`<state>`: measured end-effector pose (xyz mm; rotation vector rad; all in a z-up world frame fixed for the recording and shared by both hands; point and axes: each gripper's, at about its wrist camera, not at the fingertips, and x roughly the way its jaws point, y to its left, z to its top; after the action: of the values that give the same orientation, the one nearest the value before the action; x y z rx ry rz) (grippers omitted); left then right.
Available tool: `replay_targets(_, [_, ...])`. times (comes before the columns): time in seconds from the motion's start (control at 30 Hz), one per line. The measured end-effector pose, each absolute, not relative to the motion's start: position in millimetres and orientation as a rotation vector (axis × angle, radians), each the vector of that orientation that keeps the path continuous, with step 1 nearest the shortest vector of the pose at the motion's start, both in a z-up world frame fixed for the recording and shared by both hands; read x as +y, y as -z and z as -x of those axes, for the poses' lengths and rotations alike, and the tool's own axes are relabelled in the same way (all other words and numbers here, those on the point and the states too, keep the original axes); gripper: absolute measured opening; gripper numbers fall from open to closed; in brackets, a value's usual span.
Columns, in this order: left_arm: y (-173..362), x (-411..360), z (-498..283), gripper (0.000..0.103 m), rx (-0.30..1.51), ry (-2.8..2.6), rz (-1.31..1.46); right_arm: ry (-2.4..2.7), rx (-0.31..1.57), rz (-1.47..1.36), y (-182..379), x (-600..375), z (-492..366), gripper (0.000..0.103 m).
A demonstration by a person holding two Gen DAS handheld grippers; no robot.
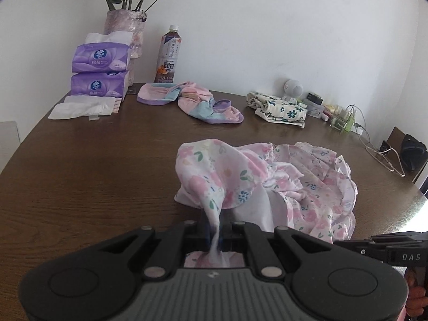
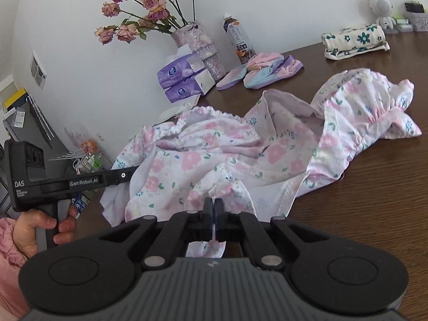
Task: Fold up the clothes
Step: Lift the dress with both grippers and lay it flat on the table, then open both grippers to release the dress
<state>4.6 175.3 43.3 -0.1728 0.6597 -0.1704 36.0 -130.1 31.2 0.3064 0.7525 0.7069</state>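
A pink floral garment (image 1: pixel 267 184) lies crumpled on the brown table (image 1: pixel 93 174); it also shows in the right wrist view (image 2: pixel 240 147). My left gripper (image 1: pixel 214 230) is shut on a pulled-up strip of its cloth near the table's front. My right gripper (image 2: pixel 213 214) is shut on another edge of the same garment. The left gripper's body (image 2: pixel 80 182) shows at the left in the right wrist view, and the right gripper's body (image 1: pixel 388 251) shows at the right edge of the left wrist view.
At the back lie a pastel pink-blue-purple garment (image 1: pixel 192 100), a folded cream cloth with dark flowers (image 1: pixel 278 108), stacked purple tissue packs (image 1: pixel 100 72), a flower vase (image 1: pixel 125 26), a tea bottle (image 1: pixel 167 56), and small items with cables at the right (image 1: pixel 342 115).
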Motion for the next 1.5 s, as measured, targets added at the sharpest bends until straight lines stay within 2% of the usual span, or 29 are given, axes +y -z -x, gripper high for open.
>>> replay_targets(0.73, [-37.4, 157.7, -47.9, 0.005, 0.709, 0.116, 0.148, -0.675, 0.781, -0.299, -20.3, -116.2, -45.5, 0.002])
replay_targets(0.83, [-37.5, 156.3, -50.7, 0.007, 0.71, 0.111, 0.148, -0.674, 0.784, -0.297, -19.6, -114.9, -46.7, 0.004])
replay_targets(0.93, [-37.9, 154.9, -52.9, 0.017, 0.709, 0.108, 0.148, -0.675, 0.781, -0.294, -20.0, -115.4, -45.9, 0.008])
replay_targets(0.97, [-39.7, 155.1, -50.7, 0.027, 0.702, 0.111, 0.153, -0.671, 0.775, -0.291, -21.2, -116.1, -44.4, 0.015])
replay_targets(1.0, [-41.8, 155.4, -48.5, 0.044, 0.695, 0.108, 0.158, -0.666, 0.768, -0.286, -22.6, -116.9, -43.0, 0.027])
replay_targets(1.03, [-44.4, 155.0, -45.4, 0.056, 0.683, 0.091, 0.16, -0.658, 0.76, -0.281, -24.1, -118.3, -41.7, 0.036])
replay_targets(1.07, [-46.9, 154.6, -42.1, 0.07, 0.67, 0.076, 0.161, -0.648, 0.749, -0.273, -26.1, -120.0, -40.6, 0.053])
replay_targets(1.1, [-49.4, 153.9, -38.4, 0.08, 0.654, 0.065, 0.161, -0.638, 0.737, -0.264, -28.4, -121.6, -39.5, 0.061])
replay_targets(1.13, [-51.8, 153.3, -34.7, 0.083, 0.639, 0.055, 0.161, -0.628, 0.725, -0.256, -30.7, -123.3, -38.4, 0.063])
replay_targets(1.2, [-56.5, 153.2, -28.1, 0.09, 0.618, 0.058, 0.177, -0.608, 0.702, -0.239, -35.5, -126.6, -36.1, 0.076])
replay_targets(1.33, [-64.4, 153.6, -15.1, 0.096, 0.587, 0.063, 0.213, -0.579, 0.655, -0.216, -45.9, -135.8, -30.2, 0.087])
replay_targets(1.4, [-66.3, 153.2, -8.7, 0.097, 0.574, 0.063, 0.222, -0.569, 0.634, -0.211, -50.6, -141.1, -27.0, 0.097])
replay_targets(1.5, [-69.1, 152.7, 0.8, 0.098, 0.556, 0.064, 0.236, -0.56, 0.605, -0.217, -56.5, -151.6, -22.4, 0.102])
